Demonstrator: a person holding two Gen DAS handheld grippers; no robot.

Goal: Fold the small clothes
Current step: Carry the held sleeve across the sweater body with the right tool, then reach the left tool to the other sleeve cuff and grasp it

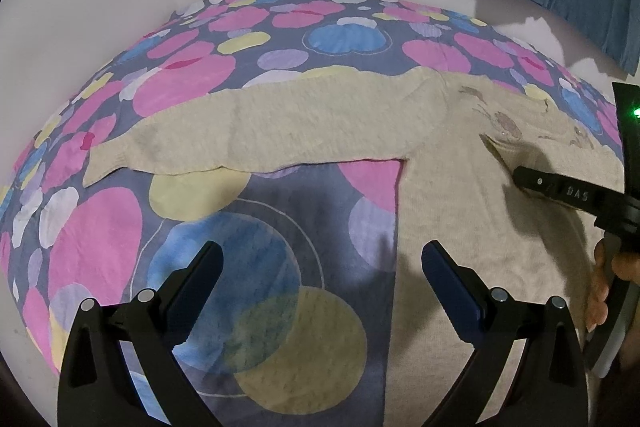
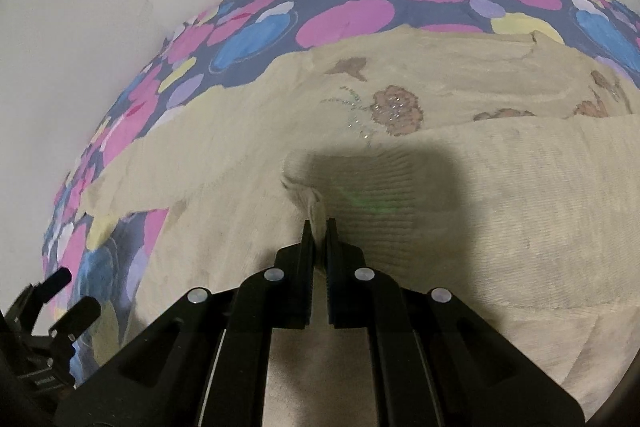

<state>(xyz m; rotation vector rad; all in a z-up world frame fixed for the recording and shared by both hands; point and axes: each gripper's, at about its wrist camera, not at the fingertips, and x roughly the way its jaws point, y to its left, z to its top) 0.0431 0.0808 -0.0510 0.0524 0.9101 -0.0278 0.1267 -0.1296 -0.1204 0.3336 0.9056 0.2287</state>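
On the spotty bed sheet [image 1: 256, 259] lies the cream sweater [image 1: 320, 131], one sleeve stretched out; the right tongs [image 2: 319, 227] pinch its folded cuff, the left tongs [image 1: 320, 259] gape wide

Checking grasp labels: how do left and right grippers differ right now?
The left gripper is wide open and holds nothing; the right gripper is shut on the cuff of a folded-over sleeve.
The left gripper hovers over the sweater's side edge and the patterned sheet; the right gripper sits over the sweater's chest.
Both are black two-finger tools.
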